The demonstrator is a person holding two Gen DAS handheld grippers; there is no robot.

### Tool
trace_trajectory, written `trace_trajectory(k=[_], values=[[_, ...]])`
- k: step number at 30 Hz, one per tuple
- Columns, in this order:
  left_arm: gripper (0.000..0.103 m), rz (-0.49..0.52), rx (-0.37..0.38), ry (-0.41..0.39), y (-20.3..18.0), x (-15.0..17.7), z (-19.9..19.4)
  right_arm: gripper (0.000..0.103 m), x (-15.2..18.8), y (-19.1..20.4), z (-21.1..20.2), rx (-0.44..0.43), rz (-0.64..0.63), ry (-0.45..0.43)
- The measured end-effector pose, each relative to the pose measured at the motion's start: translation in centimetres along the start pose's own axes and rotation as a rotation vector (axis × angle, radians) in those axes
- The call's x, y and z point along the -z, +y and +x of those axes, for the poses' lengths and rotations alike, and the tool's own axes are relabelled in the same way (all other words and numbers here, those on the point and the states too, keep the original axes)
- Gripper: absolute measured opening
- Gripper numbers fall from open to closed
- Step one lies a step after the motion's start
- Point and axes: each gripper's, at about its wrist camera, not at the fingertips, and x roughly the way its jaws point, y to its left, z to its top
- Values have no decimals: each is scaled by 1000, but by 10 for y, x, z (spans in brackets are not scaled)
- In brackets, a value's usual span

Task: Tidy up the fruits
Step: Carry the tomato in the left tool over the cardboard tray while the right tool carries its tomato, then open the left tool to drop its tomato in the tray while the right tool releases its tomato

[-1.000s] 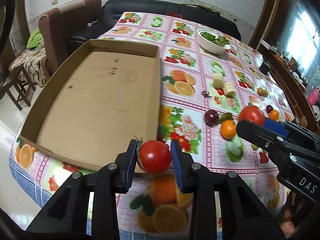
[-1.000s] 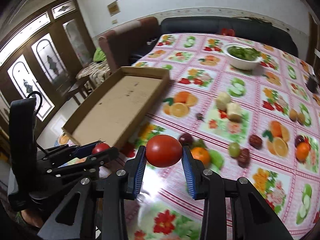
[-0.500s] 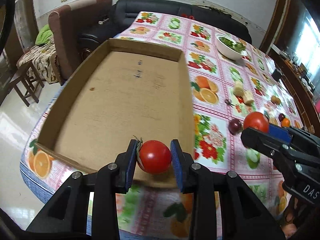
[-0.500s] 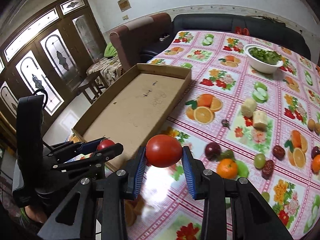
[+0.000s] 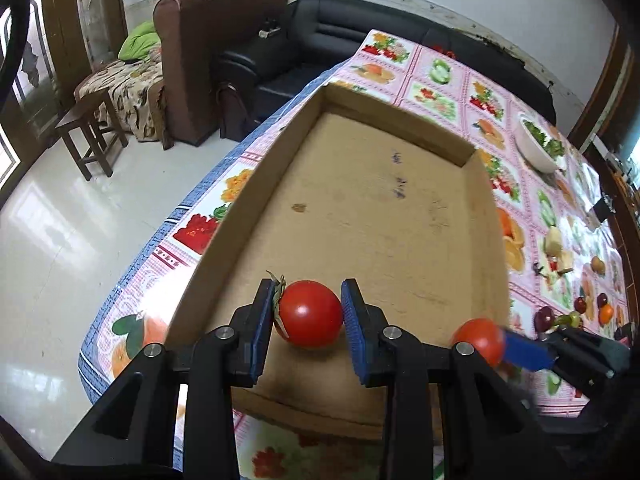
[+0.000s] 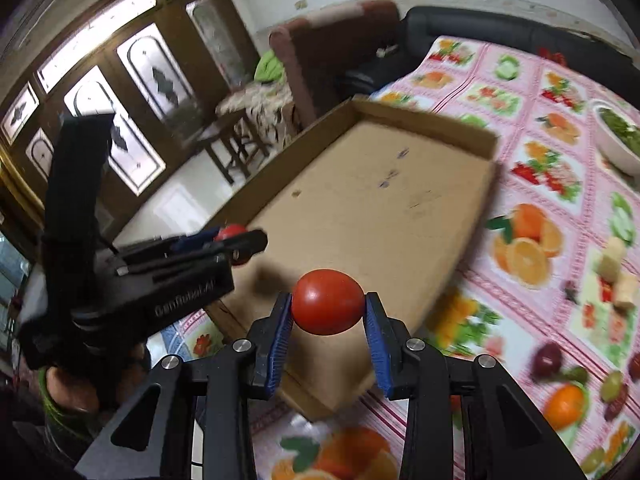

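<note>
Two hand-held grippers, each carrying a tomato above a shallow cardboard tray (image 5: 384,216) that rests on a fruit-patterned tablecloth (image 5: 440,92). The left gripper (image 5: 308,316) is clamped on a round tomato (image 5: 309,313), which sits squarely between the blue pads (image 5: 353,328) near their tips, its green stem end pressed against the left-hand pad; the fruit hangs over the near end of the tray floor. The right gripper (image 6: 328,308) is clamped on a larger tomato (image 6: 328,306), held at its two ends between the pads at their very tips, over the tray's near corner. In the left wrist view the larger tomato appears at lower right, beside the tray's right wall. In the right wrist view the left gripper lies to the left, with a hand (image 6: 68,392) below it. Loose fruit (image 6: 566,404) lies on the cloth to the right of the tray, well apart from both grippers. A white bowl (image 5: 534,148) of greens stands beyond the tray's far right corner.
</note>
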Motion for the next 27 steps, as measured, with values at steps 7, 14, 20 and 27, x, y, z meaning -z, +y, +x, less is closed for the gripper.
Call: trace_trajectory(k=[7, 14, 20, 27], values=[[31, 19, -22, 62, 0, 8, 16, 36, 2, 16, 39, 25, -50, 108], [32, 22, -21, 58, 0, 9, 13, 47, 4, 18, 39, 43, -68, 112], [44, -18, 11, 19, 5, 7, -5, 52, 9, 12, 16, 25, -44, 67], [45, -45, 49, -13, -9, 11, -23, 62, 27, -6, -44, 27, 6, -56]])
